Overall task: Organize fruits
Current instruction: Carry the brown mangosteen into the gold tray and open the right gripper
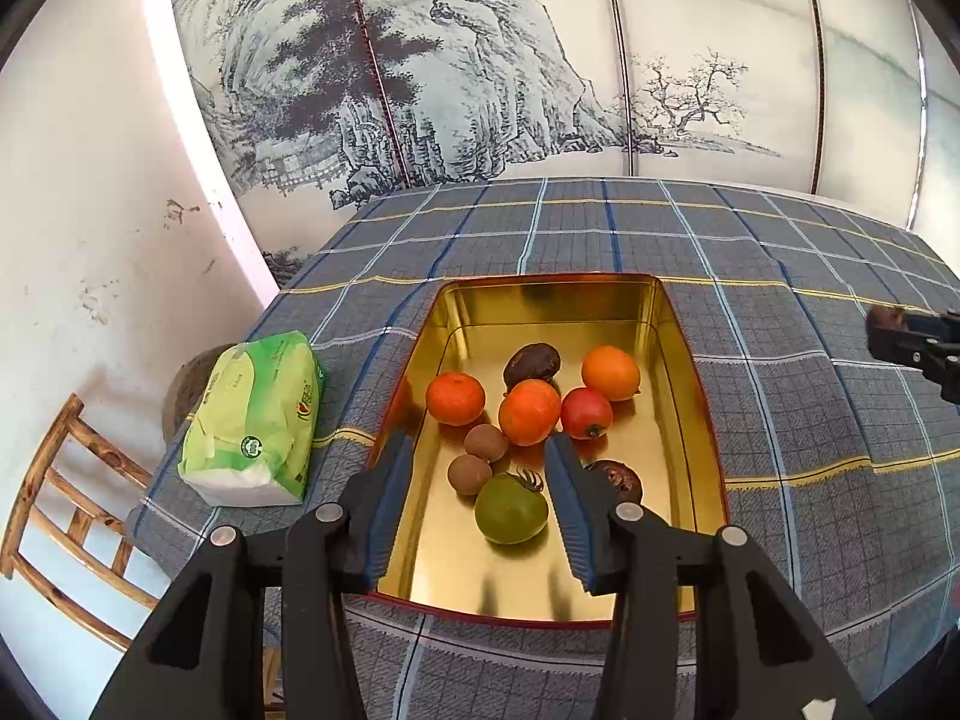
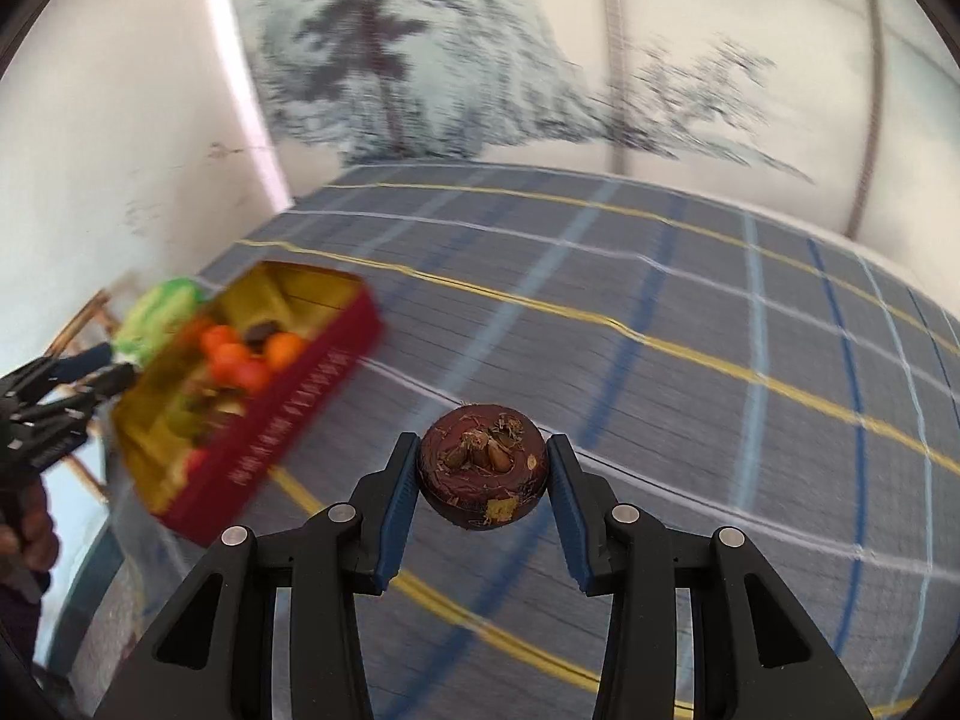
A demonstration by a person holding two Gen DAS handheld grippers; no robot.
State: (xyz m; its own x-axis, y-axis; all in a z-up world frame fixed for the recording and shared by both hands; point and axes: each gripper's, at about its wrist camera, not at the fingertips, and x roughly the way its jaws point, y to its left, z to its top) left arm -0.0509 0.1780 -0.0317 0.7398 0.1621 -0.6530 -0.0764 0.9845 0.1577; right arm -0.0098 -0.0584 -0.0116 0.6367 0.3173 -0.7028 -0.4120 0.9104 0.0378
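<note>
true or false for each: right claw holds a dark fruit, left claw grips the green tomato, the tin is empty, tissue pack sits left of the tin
1. The right claw holds a dark fruit. True.
2. The left claw grips the green tomato. False: it hangs open over the tin, holding nothing.
3. The tin is empty. False: it holds several fruits.
4. The tissue pack sits left of the tin. True.

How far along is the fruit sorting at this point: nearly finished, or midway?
Nearly finished, it seems. Nine fruits already lie in the gold tin, including a green tomato and three oranges. In hand: the right gripper is shut on a dark mangosteen above the tablecloth, away from the tin. Left: dropping it in. The left gripper hangs open, empty, over the tin.
</note>
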